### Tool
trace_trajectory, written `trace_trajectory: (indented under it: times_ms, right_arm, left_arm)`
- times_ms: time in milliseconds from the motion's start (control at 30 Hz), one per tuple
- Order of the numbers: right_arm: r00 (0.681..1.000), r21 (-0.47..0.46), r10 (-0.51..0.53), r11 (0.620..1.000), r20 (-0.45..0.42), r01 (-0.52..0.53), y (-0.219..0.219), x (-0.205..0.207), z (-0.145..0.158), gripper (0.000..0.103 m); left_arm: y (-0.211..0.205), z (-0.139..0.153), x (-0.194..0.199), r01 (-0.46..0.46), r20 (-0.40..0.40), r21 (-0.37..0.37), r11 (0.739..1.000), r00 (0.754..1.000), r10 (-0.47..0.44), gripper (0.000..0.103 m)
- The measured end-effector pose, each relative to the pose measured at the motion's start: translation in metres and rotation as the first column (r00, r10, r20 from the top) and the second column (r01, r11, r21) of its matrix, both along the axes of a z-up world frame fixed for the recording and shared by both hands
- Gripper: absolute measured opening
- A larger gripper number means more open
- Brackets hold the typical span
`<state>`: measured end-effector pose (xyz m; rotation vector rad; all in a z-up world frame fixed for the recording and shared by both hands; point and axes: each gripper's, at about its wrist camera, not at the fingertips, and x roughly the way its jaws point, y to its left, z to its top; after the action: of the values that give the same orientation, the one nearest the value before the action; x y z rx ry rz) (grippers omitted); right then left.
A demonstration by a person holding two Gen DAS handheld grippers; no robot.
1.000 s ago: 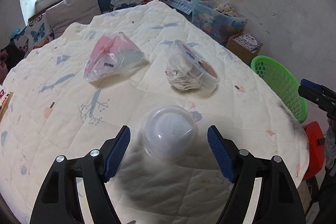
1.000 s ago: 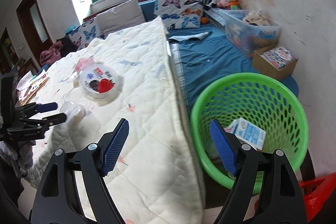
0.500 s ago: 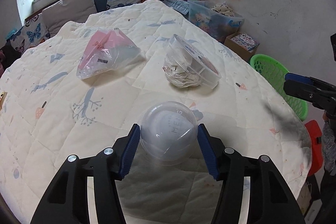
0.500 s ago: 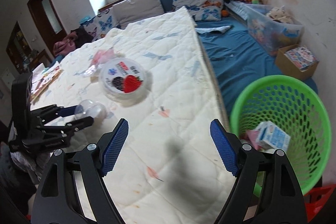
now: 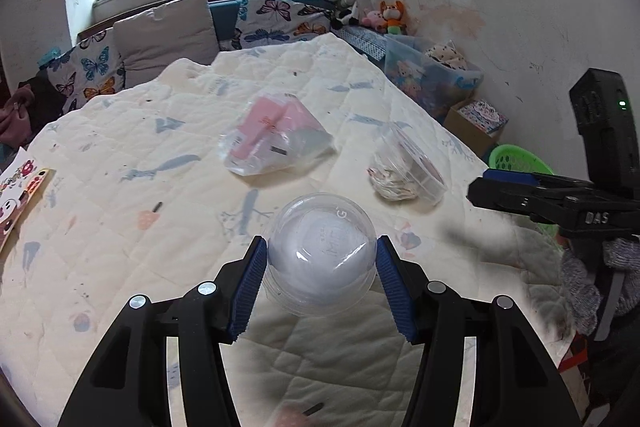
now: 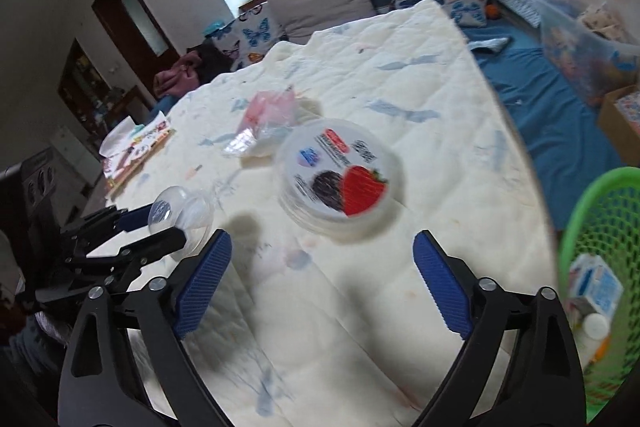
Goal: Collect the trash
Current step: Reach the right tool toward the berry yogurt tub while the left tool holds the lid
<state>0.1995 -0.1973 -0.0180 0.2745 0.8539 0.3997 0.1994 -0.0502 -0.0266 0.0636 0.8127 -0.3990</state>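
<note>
Left gripper clamps clear cup between its pads; right gripper spread wide.

"DAS" embossed on right tool body; lone "G" on clear cup; tub label unreadable.

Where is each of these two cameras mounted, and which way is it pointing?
Left wrist: rides on the left tongs, looking up the quilt toward the window; its blue fingers clamp a clear cup.
Right wrist: rides on the open right tongs, facing the strawberry tub and green basket.
Shared: cup, tub, pink bag, each other's tongs.
</note>
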Motion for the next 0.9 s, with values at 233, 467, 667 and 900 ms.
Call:
trace_trajectory:
  times_ms: [233,467,667,900]
  right_arm:
    - [1.0,0.032,0.0,0.999,-0.029,0.001,0.009,0.026,-0.007,0.093]
    - [0.998,0.04,-0.037,0.998,-0.052,0.04,0.007,0.044,-0.016,0.093]
    - [0.996,0.1,-0.052,0.993,-0.074,0.059,-0.001,0.054,-0.022,0.095]
    - [0.996,0.091,-0.05,0.994,-0.08,0.057,0.001,0.055,-0.021,0.094]
  left_arm:
    - [0.017,0.006,-0.001,-0.021,0.006,-0.009,1.0,1.0,0.021,0.054]
    - [0.021,0.006,-0.001,-0.021,0.004,-0.015,1.0,1.0,0.021,0.054]
    - [0.025,0.006,-0.001,-0.023,0.001,-0.016,1.0,1.0,0.023,0.054]
    - [0.025,0.004,-0.001,-0.022,-0.005,-0.02,1.0,1.0,0.022,0.054]
